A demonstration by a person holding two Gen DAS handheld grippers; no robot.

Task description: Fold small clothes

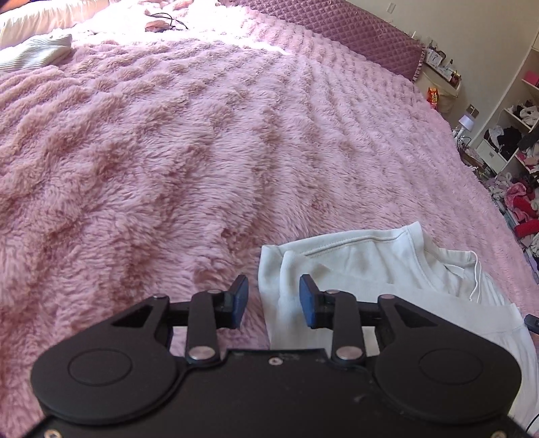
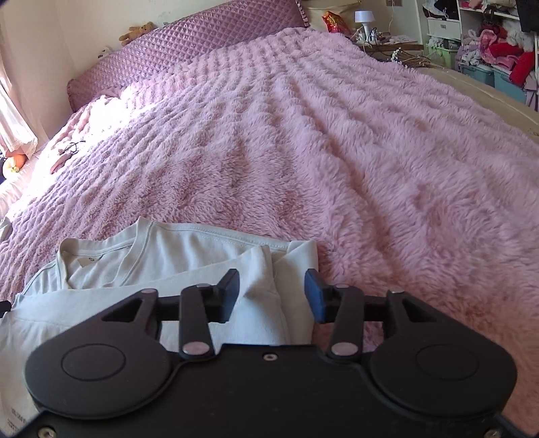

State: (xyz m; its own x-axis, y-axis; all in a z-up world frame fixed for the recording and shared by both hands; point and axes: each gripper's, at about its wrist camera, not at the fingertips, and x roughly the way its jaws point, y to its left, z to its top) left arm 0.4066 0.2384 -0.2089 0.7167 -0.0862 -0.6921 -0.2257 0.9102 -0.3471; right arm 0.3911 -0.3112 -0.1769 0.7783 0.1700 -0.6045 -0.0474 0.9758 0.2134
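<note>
A white T-shirt (image 1: 363, 259) lies on the pink fluffy blanket, its sleeves folded in over the body. In the left wrist view its left folded edge runs between my left gripper (image 1: 273, 300) fingers, which stand apart and do not press the cloth. The neckline (image 1: 448, 266) and a white tag string show to the right. In the right wrist view the same T-shirt (image 2: 188, 249) fills the lower left. My right gripper (image 2: 272, 294) is open over its right folded sleeve, and the cloth lies loose between the blue pads (image 2: 315, 298).
The pink blanket (image 1: 202, 151) stretches far ahead, with a quilted purple headboard (image 2: 188, 43) behind it. A folded ribbed white garment (image 1: 37, 52) lies at the far left. Cables (image 1: 165, 22) lie near the pillows. Cluttered shelves of clothes (image 2: 495, 43) stand beyond the bed's right edge.
</note>
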